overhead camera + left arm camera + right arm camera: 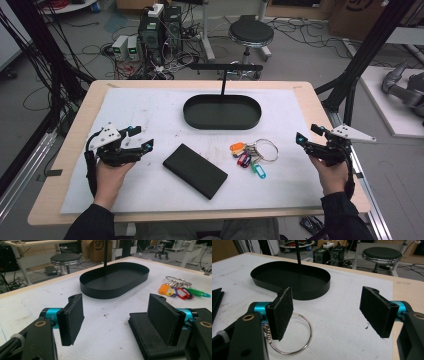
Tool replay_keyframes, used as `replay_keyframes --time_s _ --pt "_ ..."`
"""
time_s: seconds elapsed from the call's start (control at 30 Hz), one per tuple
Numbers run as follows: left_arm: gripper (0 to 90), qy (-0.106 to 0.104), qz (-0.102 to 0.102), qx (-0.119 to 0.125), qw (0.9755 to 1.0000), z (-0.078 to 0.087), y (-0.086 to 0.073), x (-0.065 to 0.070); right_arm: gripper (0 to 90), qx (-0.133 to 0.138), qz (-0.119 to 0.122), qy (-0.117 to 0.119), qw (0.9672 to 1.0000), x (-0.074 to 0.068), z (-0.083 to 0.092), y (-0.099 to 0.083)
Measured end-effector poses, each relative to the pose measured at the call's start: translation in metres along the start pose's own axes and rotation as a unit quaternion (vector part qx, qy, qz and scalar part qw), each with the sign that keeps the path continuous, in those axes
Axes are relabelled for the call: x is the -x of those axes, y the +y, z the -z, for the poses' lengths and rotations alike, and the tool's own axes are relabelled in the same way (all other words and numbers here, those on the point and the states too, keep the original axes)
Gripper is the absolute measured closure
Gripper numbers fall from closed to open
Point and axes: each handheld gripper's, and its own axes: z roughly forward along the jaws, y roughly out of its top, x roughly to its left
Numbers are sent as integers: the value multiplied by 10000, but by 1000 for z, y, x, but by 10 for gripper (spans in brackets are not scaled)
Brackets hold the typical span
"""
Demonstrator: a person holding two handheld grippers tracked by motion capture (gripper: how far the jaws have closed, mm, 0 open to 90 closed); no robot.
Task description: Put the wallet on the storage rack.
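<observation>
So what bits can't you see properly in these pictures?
- Keys: high view, too small to count.
- Key ring: right gripper view, partly behind the right tongs' pad.
- Black wallet: left gripper view, cut by the bottom edge, partly behind the left tongs' pad.

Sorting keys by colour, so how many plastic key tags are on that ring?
5 show: orange tag, yellow tag, purple tag, red tag and green tag, fanned together on the white mat right of the black wallet. Overlap may hide more.

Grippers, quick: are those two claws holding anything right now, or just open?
Left gripper: open, holding nothing, beside the black wallet.
Right gripper: open, holding nothing, near the keys.
</observation>
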Motion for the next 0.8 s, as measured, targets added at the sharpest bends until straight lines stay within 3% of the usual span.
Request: replay_keyframes --time_s 0.17,0.43,0.8 --pt "297 -75 -158 -60 9998 -2 1 3 271 1 17 5 10000 0 0 0" --pt "259 -150 -64 -281 9995 -7 -1 3 271 7 23 1 10000 0 0 0" --pt "255 -612 30 -497 9969 -10 -9 6 271 75 78 25 9999 -4 -1 2"
